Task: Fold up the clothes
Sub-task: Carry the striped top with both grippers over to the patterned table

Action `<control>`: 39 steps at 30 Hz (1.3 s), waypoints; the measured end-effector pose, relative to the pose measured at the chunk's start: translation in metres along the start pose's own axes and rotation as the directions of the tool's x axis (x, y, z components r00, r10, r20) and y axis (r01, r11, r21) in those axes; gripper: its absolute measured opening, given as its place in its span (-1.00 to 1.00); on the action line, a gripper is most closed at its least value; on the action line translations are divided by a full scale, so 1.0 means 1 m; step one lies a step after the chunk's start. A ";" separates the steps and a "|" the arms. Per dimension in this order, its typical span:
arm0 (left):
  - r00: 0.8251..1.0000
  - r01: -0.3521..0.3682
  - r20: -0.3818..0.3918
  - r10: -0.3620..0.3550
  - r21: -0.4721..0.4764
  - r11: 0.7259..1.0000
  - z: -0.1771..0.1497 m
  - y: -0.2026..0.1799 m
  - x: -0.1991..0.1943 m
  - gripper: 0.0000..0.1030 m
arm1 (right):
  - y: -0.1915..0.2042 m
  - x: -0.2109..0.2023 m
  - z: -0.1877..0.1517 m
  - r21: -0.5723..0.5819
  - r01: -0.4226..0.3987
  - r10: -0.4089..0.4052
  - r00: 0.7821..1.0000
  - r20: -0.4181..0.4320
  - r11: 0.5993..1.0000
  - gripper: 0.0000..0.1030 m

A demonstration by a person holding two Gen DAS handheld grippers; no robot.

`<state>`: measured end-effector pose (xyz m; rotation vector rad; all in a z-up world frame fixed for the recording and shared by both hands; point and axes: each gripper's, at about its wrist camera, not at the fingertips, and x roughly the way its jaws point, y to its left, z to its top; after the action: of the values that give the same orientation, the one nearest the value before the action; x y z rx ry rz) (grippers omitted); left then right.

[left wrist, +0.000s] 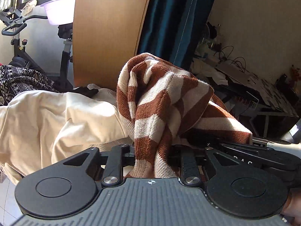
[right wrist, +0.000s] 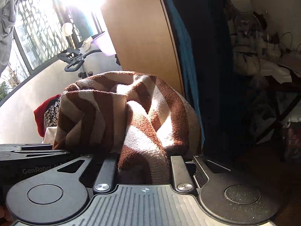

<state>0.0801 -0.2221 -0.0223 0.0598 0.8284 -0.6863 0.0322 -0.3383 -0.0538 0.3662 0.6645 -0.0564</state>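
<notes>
your left gripper (left wrist: 153, 156) pinches a bunched fold of the brown and cream striped sweater (left wrist: 161, 101), its jaws closed tight on the knit. your right gripper (right wrist: 144, 162) clamps another thick bunch of the same sweater, which rises between the two. a cream garment (left wrist: 56, 116) lies just left of it, near an exercise bike (left wrist: 17, 28).

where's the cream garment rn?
Left wrist view, left side: the cream garment lies bunched beside the striped sweater, in front of the black-and-white patterned cloth. In the right wrist view the sweater hides nearly all of it.
</notes>
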 end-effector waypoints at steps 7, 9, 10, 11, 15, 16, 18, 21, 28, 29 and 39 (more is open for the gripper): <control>1.000 0.025 -0.008 -0.025 0.047 0.999 0.012 -0.095 0.047 -0.55 | -0.091 -0.033 0.000 0.028 0.014 -0.015 0.999 0.030 1.000 -0.71; 0.999 0.045 -0.013 -0.044 0.081 0.996 0.018 -0.133 0.065 -0.55 | -0.126 -0.049 0.005 0.044 0.029 -0.031 0.998 0.050 0.999 -0.71; 0.998 0.055 -0.016 -0.054 0.097 0.994 0.020 -0.152 0.074 -0.55 | -0.145 -0.058 0.007 0.054 0.034 -0.037 0.997 0.061 0.998 -0.71; 0.998 0.065 -0.019 -0.064 0.114 0.991 0.023 -0.172 0.083 -0.55 | -0.164 -0.067 0.008 0.061 0.044 -0.048 0.996 0.070 0.997 -0.71; 0.991 0.127 -0.046 -0.122 0.151 0.980 0.026 -0.253 0.130 -0.55 | -0.247 -0.111 0.008 0.101 0.094 -0.103 0.991 0.081 0.990 -0.71; 0.989 0.146 -0.052 -0.140 0.157 0.977 0.026 -0.274 0.141 -0.55 | -0.269 -0.118 0.007 0.108 0.110 -0.119 0.989 0.084 0.988 -0.71; 0.984 0.177 -0.058 -0.169 0.173 0.969 0.026 -0.308 0.153 -0.55 | -0.312 -0.130 0.003 0.118 0.153 -0.164 0.983 0.089 0.981 -0.71; 0.975 0.222 -0.068 -0.212 0.198 0.955 0.026 -0.358 0.172 -0.55 | -0.372 -0.157 0.001 0.132 0.223 -0.237 0.967 0.098 0.966 -0.71; 0.946 0.323 -0.096 -0.309 0.251 0.912 0.025 -0.474 0.214 -0.55 | -0.491 -0.217 -0.002 0.161 0.347 -0.368 0.921 0.128 0.924 -0.71; 0.941 0.337 -0.100 -0.322 0.259 0.905 0.025 -0.490 0.220 -0.55 | -0.506 -0.222 0.000 0.171 0.362 -0.386 0.913 0.132 0.916 -0.71; 0.874 0.486 -0.188 -0.448 0.325 0.811 0.059 -0.623 0.324 -0.55 | -0.649 -0.246 0.020 0.285 0.463 -0.512 0.850 0.124 0.839 -0.73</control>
<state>-0.0908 -0.9038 -0.0765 0.2338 0.8117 -1.3150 -0.2582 -0.9675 -0.0929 0.4143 0.5416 -0.6672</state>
